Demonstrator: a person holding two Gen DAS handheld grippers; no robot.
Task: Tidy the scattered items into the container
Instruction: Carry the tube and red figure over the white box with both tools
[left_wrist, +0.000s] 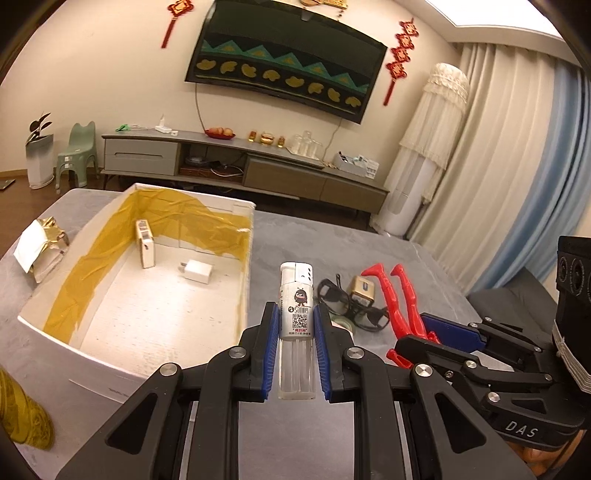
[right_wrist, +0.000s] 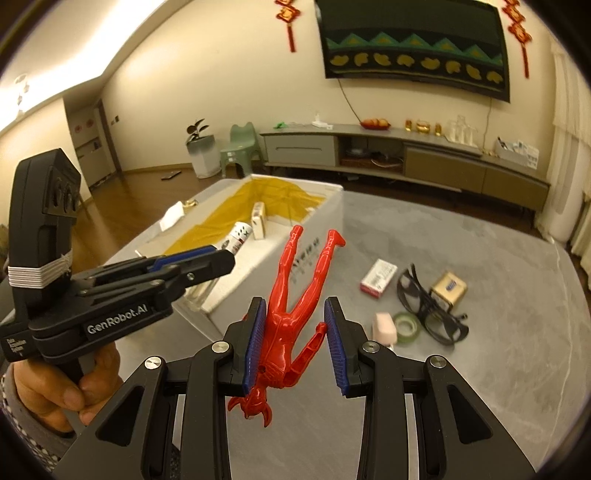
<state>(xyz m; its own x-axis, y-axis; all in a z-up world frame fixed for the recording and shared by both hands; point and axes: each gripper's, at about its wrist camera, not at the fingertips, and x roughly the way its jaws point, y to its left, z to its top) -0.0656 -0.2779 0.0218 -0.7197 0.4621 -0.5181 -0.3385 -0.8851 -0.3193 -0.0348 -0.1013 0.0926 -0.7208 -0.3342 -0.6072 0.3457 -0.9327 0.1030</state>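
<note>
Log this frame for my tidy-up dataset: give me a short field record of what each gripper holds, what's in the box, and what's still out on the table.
left gripper: shut on lighter, held upright just right of the box
right gripper: around red figure; right pad looks clear, so grip uncertain
container: white box, yellow tape along inner walls
in box: white charger, small carton
still on table: glasses, gold block, tape roll, red-and-white packet, pink item
</note>
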